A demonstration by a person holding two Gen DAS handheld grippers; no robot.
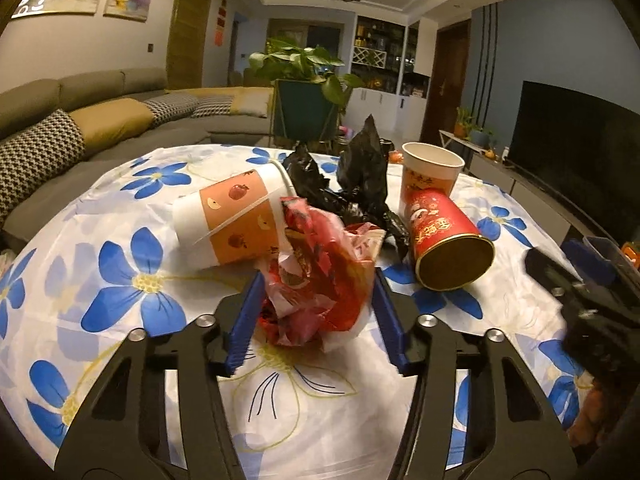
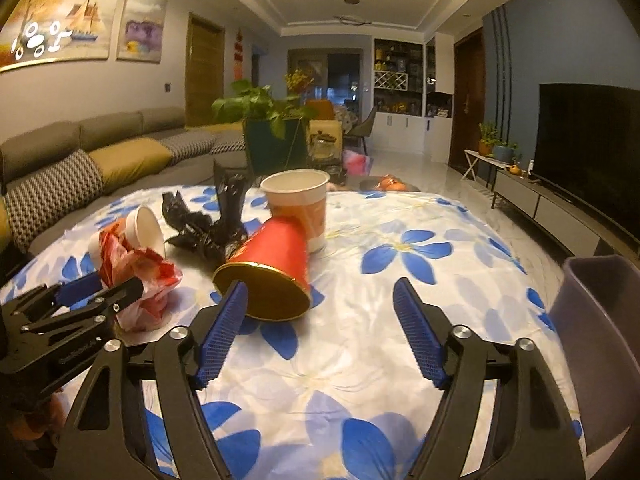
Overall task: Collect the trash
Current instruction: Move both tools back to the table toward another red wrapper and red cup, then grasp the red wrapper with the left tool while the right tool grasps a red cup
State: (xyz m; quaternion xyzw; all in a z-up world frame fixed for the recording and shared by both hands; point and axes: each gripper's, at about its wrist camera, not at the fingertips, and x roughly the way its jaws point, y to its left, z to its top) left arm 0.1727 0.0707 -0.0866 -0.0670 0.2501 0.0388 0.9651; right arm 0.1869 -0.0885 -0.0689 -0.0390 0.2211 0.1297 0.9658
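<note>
Left wrist view: our left claw (image 1: 316, 312) is clenched on the crumpled red wrapper (image 1: 320, 276) on the flowered tabletop (image 1: 120, 320). Our right claw (image 2: 320, 332) stands released, its left pad just before the red can (image 2: 268, 272) lying on its side ahead.

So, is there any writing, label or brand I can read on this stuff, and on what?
Nothing can be quoted; all of it is too blurred or small.
red can: gold Chinese characters, blurred.
lying paper cup: small dark characters near its rim, too small.
crumpled red wrapper: print folded up, unreadable.
left gripper: raised lettering on its black arm, too faint.
</note>
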